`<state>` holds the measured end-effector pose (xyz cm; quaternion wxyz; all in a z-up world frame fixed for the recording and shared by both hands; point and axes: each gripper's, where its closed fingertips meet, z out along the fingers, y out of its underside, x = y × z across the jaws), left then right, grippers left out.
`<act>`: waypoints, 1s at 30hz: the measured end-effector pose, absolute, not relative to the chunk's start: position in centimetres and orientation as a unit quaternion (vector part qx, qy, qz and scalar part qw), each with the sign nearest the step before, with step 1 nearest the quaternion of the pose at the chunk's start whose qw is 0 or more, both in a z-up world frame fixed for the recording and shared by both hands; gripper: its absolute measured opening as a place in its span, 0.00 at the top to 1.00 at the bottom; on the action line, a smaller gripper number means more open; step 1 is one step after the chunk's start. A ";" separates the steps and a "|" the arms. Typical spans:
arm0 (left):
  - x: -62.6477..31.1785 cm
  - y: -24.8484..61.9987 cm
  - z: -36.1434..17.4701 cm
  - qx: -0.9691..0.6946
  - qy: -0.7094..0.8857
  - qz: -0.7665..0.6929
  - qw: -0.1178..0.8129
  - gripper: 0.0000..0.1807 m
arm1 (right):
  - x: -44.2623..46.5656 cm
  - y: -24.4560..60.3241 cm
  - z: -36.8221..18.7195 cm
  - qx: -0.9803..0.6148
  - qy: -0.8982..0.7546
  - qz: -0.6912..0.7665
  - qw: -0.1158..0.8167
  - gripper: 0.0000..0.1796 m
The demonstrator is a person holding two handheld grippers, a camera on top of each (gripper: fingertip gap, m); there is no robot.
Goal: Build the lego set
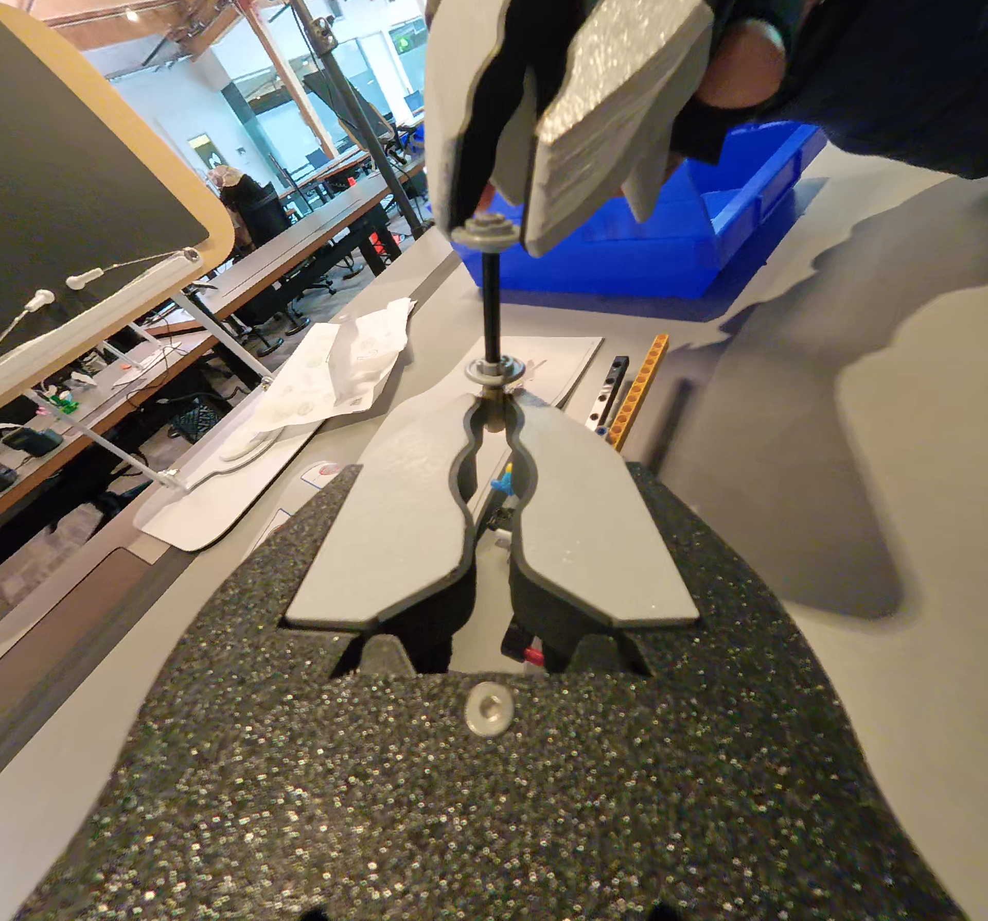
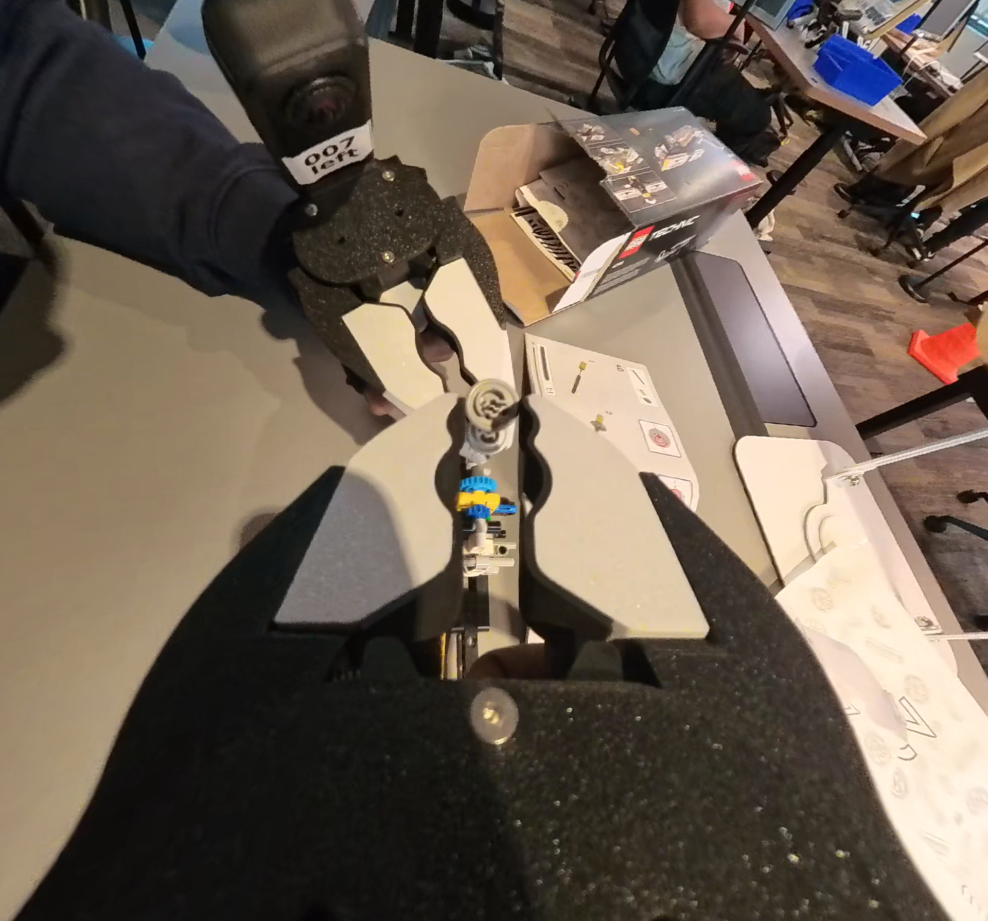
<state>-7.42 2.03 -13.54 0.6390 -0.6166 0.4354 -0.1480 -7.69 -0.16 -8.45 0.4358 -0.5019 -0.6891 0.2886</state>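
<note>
A black axle (image 1: 491, 307) stands upright between the two grippers. It carries a grey round disc (image 1: 494, 368) low down and another grey disc (image 1: 484, 232) at its top. My left gripper (image 1: 492, 408) is shut on the axle's tan lower end; it also shows in the right wrist view (image 2: 460, 387). My right gripper (image 1: 489, 235) comes down from above, shut on the top disc (image 2: 489, 403), which sits between its tips (image 2: 492, 406). A small assembly with a blue gear and a yellow part (image 2: 476, 499) lies on the table below.
A blue bin (image 1: 641, 248) stands behind. An orange beam (image 1: 641, 387) and a black beam (image 1: 612, 387) lie beside the instruction sheet (image 2: 604, 414). An open Lego box (image 2: 641, 200) sits at the back. Plastic bags (image 1: 347, 376) and a white stand base (image 2: 775, 494) lie nearby. Tip to tip, the grippers are about 6 cm apart.
</note>
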 end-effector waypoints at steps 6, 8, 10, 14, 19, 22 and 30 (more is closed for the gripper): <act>-7.1 1.5 -13.8 -0.609 0.454 -0.162 0.630 0.96 | -7.5 -0.6 -9.0 -0.487 -0.707 0.282 0.428 0.90; -7.0 1.3 -13.9 -0.608 0.462 -0.164 0.625 0.96 | -7.3 -0.7 -9.2 -0.482 -0.714 0.275 0.427 0.90; -7.0 1.1 -14.1 -0.605 0.473 -0.166 0.619 0.96 | -7.2 -0.8 -9.4 -0.476 -0.722 0.270 0.424 0.90; -6.7 0.5 -14.5 -0.598 0.501 -0.168 0.603 0.96 | -6.7 -1.5 -9.9 -0.465 -0.738 0.277 0.402 0.90; -6.3 0.0 -15.2 -0.613 0.517 -0.180 0.570 0.96 | -6.2 -1.8 -10.6 -0.453 -0.757 0.264 0.390 0.90; -6.1 -0.2 -15.6 -0.627 0.521 -0.186 0.549 0.97 | -6.1 -1.8 -10.8 -0.449 -0.764 0.252 0.389 0.90; -5.5 -1.1 -16.1 -0.657 0.523 -0.227 0.493 0.97 | -5.3 -2.1 -11.3 -0.441 -0.781 0.245 0.367 0.90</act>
